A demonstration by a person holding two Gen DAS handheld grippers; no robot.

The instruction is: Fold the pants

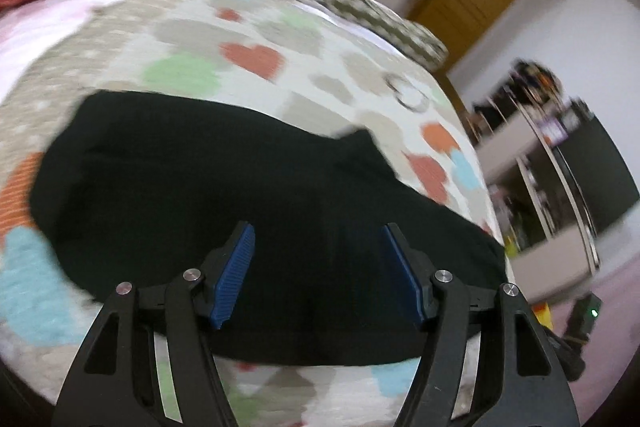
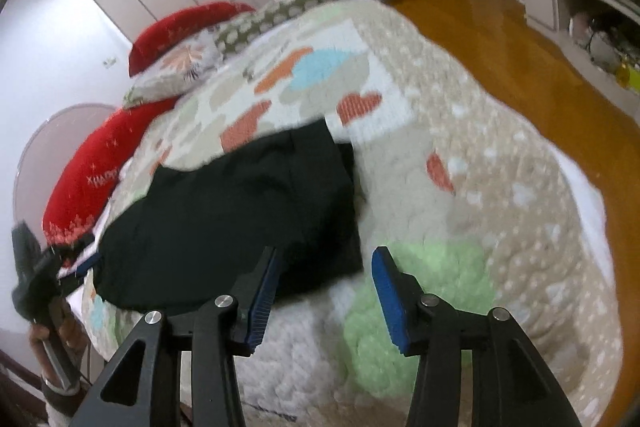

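Your left gripper point(image 1: 318, 269) hangs with its fingers wide and nothing between them, the black pants point(image 1: 224, 219) spread below across the middle of the frame on the quilted bedspread point(image 1: 256, 27). Your right gripper point(image 2: 324, 291) is parted too and holds nothing — the pants sit left of centre there. The bundle looks bunched, so another grab may catch only the top layer and pull the fold open.

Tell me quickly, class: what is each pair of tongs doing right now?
Left tongs: open, holding nothing, above the black pants.
Right tongs: open, holding nothing, over the quilt.
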